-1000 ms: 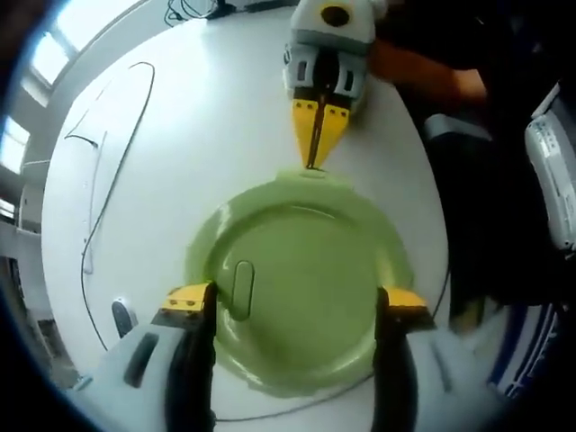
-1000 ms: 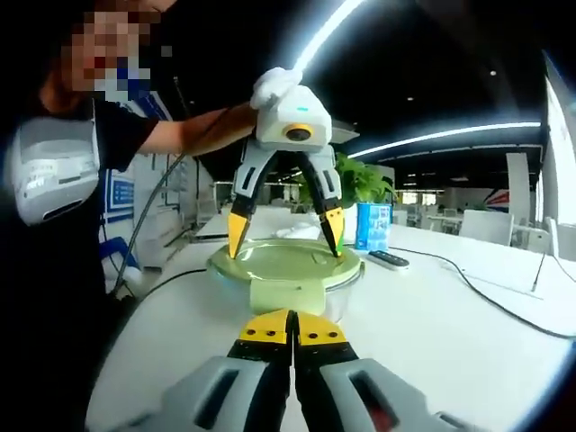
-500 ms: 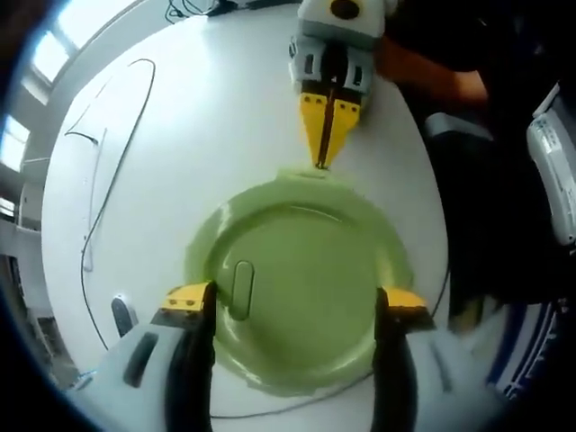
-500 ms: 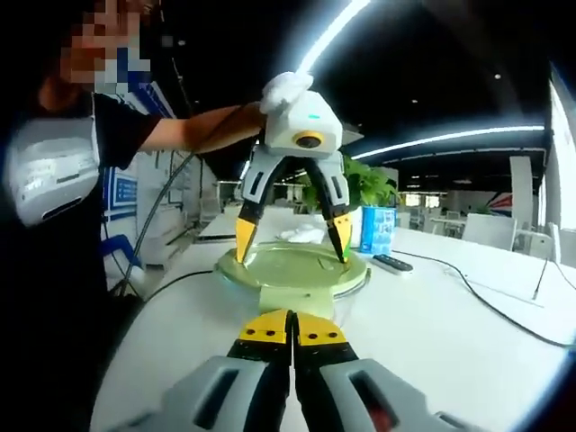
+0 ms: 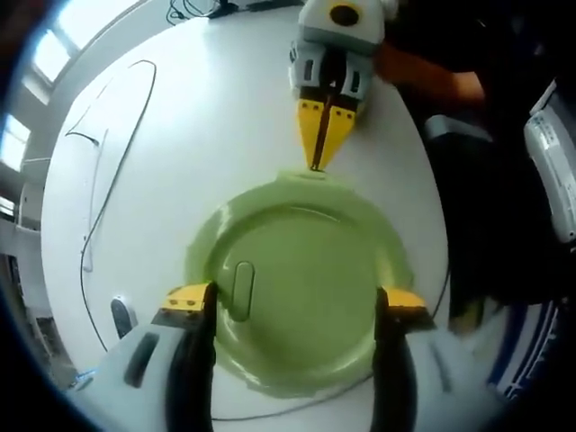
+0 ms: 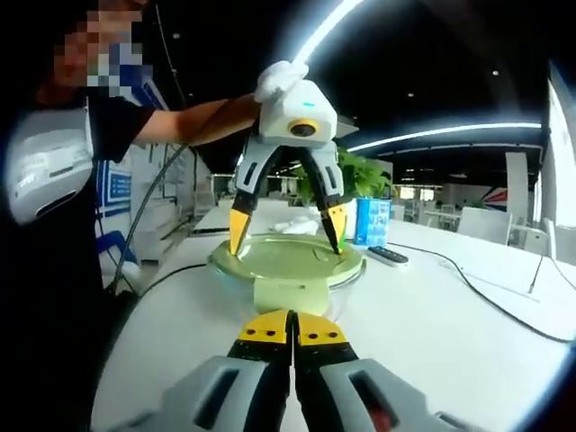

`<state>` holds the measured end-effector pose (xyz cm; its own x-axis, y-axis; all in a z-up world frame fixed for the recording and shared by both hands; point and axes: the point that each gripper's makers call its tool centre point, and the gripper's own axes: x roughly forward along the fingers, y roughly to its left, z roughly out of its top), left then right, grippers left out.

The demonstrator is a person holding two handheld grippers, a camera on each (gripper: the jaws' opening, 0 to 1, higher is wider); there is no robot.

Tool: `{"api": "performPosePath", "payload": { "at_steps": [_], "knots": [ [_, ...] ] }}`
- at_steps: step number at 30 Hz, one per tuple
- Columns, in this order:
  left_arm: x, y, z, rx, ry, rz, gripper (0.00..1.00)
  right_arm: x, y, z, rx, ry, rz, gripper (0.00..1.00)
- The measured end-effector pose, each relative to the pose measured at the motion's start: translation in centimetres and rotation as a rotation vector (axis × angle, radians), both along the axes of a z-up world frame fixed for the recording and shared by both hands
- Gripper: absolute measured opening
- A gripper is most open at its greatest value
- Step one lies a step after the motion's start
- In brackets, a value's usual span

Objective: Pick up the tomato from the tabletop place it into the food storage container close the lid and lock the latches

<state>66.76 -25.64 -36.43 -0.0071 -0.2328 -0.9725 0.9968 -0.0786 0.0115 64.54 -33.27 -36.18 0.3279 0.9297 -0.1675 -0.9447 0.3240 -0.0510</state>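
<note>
— Green lid sits on the container; your left gripper spreads its fingers apart on the lid. What next?
— Press the front latch down with your right gripper, fingers together. The tomato is hidden; I can't tell if it's inside.
— Obstacles?
— None close. A remote, cable and plant lie well apart on the surface.

One lidded container, two hand-held grippers, one remote, one plant.
</note>
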Motion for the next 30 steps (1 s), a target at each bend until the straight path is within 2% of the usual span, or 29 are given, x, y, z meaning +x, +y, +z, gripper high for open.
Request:
{"api": "performPosePath", "payload": {
  "at_steps": [3, 8, 12, 13, 15, 16, 17, 19, 20, 21, 22, 23, 24, 25, 26, 28, 30],
  "knots": [
    [0.0, -0.1, -0.1, 0.011, -0.002, 0.0, 0.58, 0.0, 0.2, 0.0, -0.026, 0.022, 0.011, 0.0],
    [0.0, -0.1, -0.1, 0.045, -0.006, -0.003, 0.58, -0.2, 0.4, -0.2, -0.069, 0.023, 0.014, 0.0],
    [0.1, 0.2, 0.0, 0.016, 0.0, 0.008, 0.58, -0.2, 0.6, -0.2, -0.077, 0.031, -0.002, 0.0],
    [0.2, 0.3, 0.0, 0.013, 0.0, 0.008, 0.59, 0.2, 0.6, -0.2, -0.074, 0.047, -0.03, 0.0],
    [0.1, 0.3, 0.0, 0.007, 0.001, 0.009, 0.59, 0.3, 0.4, -0.4, -0.031, 0.202, -0.1, 0.0],
    [0.2, 0.2, 0.0, 0.006, 0.001, 0.009, 0.59, 0.7, 0.1, -0.6, -0.014, 0.309, -0.167, 0.0],
    [0.2, 0.2, 0.0, 0.006, 0.0, 0.01, 0.59, 1.3, -0.3, -0.8, -0.01, 0.374, -0.225, 0.0],
    [0.2, 0.2, 0.0, 0.004, 0.0, 0.014, 0.59, 1.4, -0.3, -0.6, -0.009, 0.456, -0.239, 0.0],
    [0.3, 0.2, 0.1, 0.001, 0.0, 0.01, 0.59, 1.8, -0.2, 0.2, 0.037, 0.538, -0.284, 0.01],
    [0.3, 0.1, 0.1, -0.001, 0.0, 0.008, 0.59, 1.6, 0.3, 1.0, 0.082, 0.603, -0.268, 0.04],
    [0.3, 0.2, 0.1, -0.003, -0.001, 0.007, 0.59, 1.9, 0.6, 1.9, 0.139, 0.722, -0.314, 0.12],
    [0.3, 0.1, 0.1, -0.003, -0.001, 0.008, 0.59, 1.6, 0.9, 1.9, 0.135, 0.805, -0.322, 0.18],
    [0.3, 0.2, 0.1, -0.002, -0.001, 0.008, 0.59, 2.0, 1.1, 1.9, 0.144, 0.876, -0.371, 0.22],
    [0.3, 0.1, 0.1, -0.002, -0.002, 0.008, 0.59, 2.2, 1.0, 1.7, 0.134, 0.915, -0.414, 0.23],
    [0.3, 0.1, 0.1, -0.001, -0.002, 0.007, 0.59, 1.4, 1.1, 1.0, 0.056, 0.966, -0.416, 0.22],
    [0.2, 0.2, 0.1, -0.001, -0.002, 0.003, 0.59, 2.1, 0.3, 0.1, -0.005, 0.96, -0.515, 0.2],
    [0.0, 0.2, 0.1, -0.002, -0.003, -0.001, 0.59, 0.6, 0.5, -1.0, -0.094, 1.052, -0.542, 0.19]
  ]
}}
